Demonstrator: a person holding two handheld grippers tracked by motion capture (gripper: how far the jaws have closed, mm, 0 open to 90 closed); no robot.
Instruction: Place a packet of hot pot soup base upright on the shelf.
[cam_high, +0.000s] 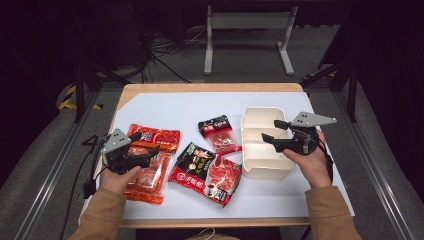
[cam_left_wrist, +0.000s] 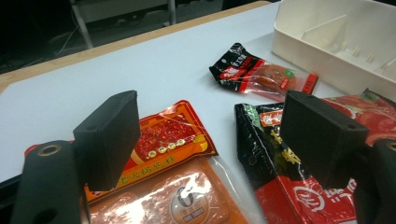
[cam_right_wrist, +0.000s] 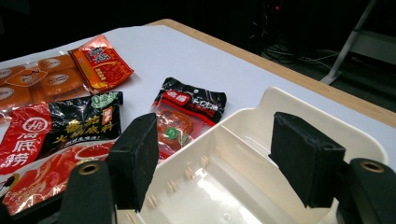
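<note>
Several sauce packets lie on the white mat: a small red-orange packet (cam_high: 154, 137), a larger orange packet (cam_high: 148, 177), a big black-and-red packet (cam_high: 205, 172) and a small black-and-red packet (cam_high: 217, 134). To their right stands an empty white divided bin (cam_high: 260, 167). My left gripper (cam_high: 145, 142) hovers open over the two orange packets; the red-orange packet (cam_left_wrist: 173, 135) and the big black packet (cam_left_wrist: 271, 154) lie below its jaws. My right gripper (cam_high: 271, 131) is open above the bin's left side, with the bin (cam_right_wrist: 299, 100) under its jaws and nothing between them.
The white mat (cam_high: 175, 107) covers most of the wooden table (cam_high: 210, 87). Bare mat lies behind the packets and in front of the bin. Beyond the table stand a grey metal frame (cam_high: 247, 37) and floor cables (cam_high: 165, 55). Dark stands flank the table.
</note>
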